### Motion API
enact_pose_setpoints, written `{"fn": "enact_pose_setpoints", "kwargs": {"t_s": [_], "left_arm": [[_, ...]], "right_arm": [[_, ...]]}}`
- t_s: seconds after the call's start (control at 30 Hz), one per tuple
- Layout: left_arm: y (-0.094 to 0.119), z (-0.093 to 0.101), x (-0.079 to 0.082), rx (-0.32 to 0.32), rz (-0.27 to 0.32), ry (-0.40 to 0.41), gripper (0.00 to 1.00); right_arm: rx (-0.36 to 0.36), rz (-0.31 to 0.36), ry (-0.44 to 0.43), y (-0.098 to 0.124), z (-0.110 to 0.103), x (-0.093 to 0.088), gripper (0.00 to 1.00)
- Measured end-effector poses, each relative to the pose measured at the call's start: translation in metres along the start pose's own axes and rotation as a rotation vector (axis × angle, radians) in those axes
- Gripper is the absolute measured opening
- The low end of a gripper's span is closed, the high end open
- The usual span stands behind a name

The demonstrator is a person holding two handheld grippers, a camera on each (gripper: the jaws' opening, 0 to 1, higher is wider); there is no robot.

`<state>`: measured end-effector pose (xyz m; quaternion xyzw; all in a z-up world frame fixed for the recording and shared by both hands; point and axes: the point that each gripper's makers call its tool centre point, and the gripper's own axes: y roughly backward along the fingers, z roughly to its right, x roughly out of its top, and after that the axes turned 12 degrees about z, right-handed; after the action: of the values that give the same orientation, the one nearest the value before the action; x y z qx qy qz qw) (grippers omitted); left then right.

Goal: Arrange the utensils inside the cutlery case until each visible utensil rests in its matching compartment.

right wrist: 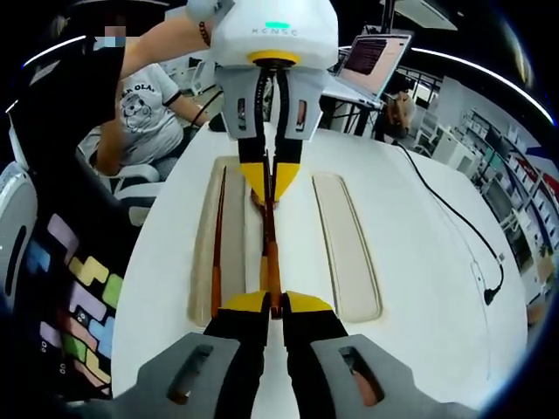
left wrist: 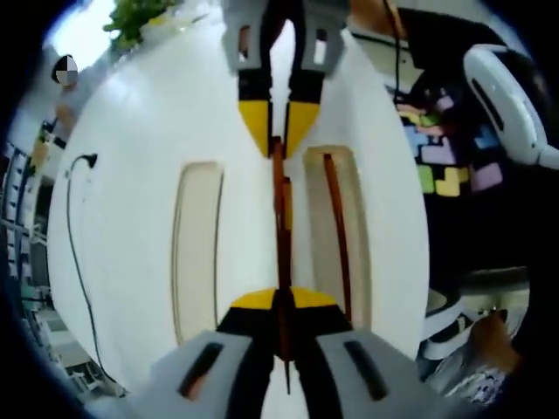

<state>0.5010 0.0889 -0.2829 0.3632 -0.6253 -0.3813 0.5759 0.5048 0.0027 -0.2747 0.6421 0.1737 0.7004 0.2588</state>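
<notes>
White surface (right wrist: 419,288) holds a case with one chopstick (right wrist: 216,249) in a slot (right wrist: 229,262), another slot (right wrist: 348,249) bare, while left gripper (left wrist: 279,301) and right gripper (right wrist: 272,304) fingers both pinch a second chopstick (right wrist: 269,231).

1. Faint grey lettering on the white housing of the left gripper (right wrist: 272,188), seen in the right gripper view just under a green light; too small to read with confidence.
2. Printed words above a panda picture on a person's grey T-shirt (right wrist: 153,109); partly readable, something like "OLA".
3. Lines of text on a laptop screen (right wrist: 374,54); too small to read.
</notes>
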Motion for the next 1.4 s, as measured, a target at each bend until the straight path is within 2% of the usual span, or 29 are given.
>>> {"fn": "enact_pose_setpoints", "kwargs": {"t_s": [0.23,0.67,0.83,1.0,1.4], "left_arm": [[0.0,0.014,0.0,-0.026,-0.011,0.006,0.03],[-0.007,0.028,-0.007,-0.075,-0.001,0.035,0.03],[-0.009,0.032,-0.01,-0.087,0.019,0.047,0.03],[-0.013,0.033,-0.016,-0.091,0.012,0.044,0.03],[-0.019,0.032,-0.018,-0.096,0.012,0.049,0.04]], "right_arm": [[0.024,-0.001,-0.004,-0.001,-0.018,0.001,0.04],[0.069,-0.011,-0.022,-0.008,-0.036,-0.005,0.04],[0.082,-0.012,-0.035,-0.01,-0.04,-0.006,0.04],[0.091,-0.017,-0.034,-0.016,-0.042,-0.006,0.05],[0.109,-0.033,-0.064,-0.019,-0.042,-0.012,0.05]]}}
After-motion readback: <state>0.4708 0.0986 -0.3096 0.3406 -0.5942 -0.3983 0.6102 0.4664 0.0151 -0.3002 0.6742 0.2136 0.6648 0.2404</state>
